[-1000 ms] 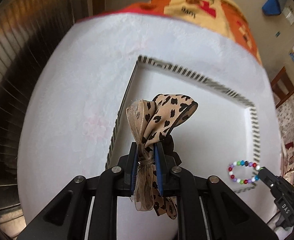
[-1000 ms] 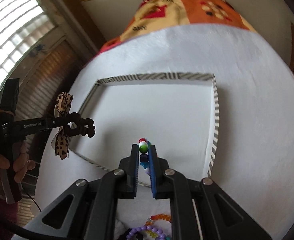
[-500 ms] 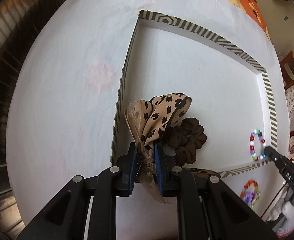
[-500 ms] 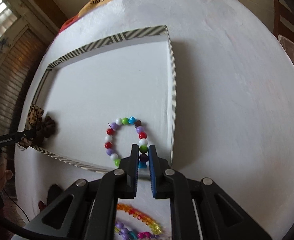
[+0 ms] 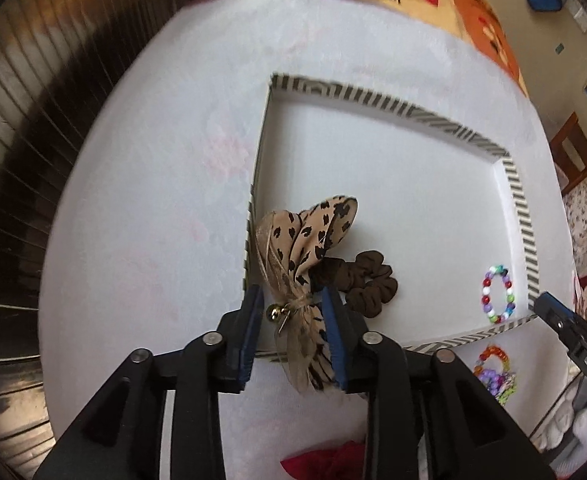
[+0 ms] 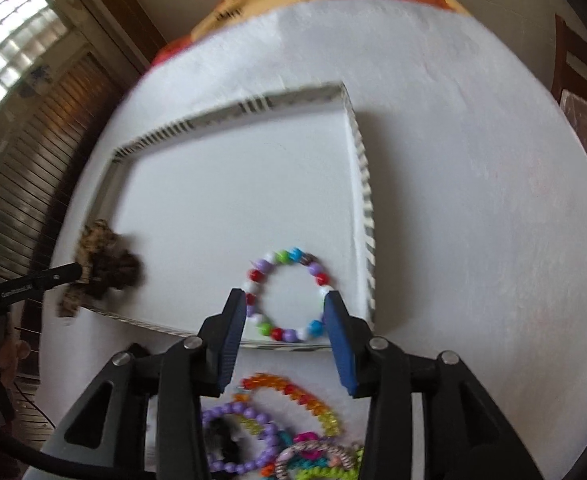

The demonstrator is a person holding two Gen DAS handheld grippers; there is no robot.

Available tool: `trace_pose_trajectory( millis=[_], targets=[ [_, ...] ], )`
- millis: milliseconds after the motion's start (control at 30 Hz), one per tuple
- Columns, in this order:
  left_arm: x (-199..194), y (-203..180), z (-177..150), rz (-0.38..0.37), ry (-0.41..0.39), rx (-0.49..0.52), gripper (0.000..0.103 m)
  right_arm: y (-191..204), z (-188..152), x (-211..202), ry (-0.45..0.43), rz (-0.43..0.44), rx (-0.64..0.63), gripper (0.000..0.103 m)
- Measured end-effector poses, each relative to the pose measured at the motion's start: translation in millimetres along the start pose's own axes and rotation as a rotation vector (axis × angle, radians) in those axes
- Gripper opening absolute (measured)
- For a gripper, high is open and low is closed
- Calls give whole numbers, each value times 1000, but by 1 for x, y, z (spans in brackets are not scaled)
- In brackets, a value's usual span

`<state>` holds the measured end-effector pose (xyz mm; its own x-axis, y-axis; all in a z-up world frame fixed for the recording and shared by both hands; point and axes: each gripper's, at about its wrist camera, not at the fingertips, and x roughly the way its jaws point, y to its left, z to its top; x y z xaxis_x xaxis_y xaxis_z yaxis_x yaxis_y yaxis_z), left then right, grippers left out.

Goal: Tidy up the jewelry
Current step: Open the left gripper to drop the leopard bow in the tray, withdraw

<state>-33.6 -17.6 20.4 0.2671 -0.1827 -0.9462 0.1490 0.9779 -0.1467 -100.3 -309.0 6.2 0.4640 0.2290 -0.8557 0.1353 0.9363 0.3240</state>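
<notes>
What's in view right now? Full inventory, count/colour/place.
Shallow white tray with striped rim: 1, on the white-covered table.
Leopard-print ribbon bow: 1, tan and black, tray's near-left corner, between the left fingers.
Brown fabric scrunchie: 1, in the tray behind the bow.
Multicolour bead bracelet: 1, tray's near-right corner.
Pile of beaded bracelets: several, orange, purple, green, on the table before the tray.
Red cloth: 1, near table edge.
Left gripper: open.
Right gripper: open.

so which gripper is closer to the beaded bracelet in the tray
Right. The right gripper is open around the beaded bracelet; the left gripper is across the tray at the leopard bow.
</notes>
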Motion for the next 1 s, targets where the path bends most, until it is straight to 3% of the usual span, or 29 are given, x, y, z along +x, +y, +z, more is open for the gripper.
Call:
trace_pose_trajectory(
  millis=[500,867,1000],
  targets=[
    [-57,-24,-50,55,-110,22,23,40,-49,-69,-75,21,-105,52],
    [-84,-47,-95,68,-161,57,23,38,-83,-100,-108,11,-113,55],
    [-88,-56,-106,64,-165,68,23,41,-93,-109,-119,-8,-128,60]
  ],
)
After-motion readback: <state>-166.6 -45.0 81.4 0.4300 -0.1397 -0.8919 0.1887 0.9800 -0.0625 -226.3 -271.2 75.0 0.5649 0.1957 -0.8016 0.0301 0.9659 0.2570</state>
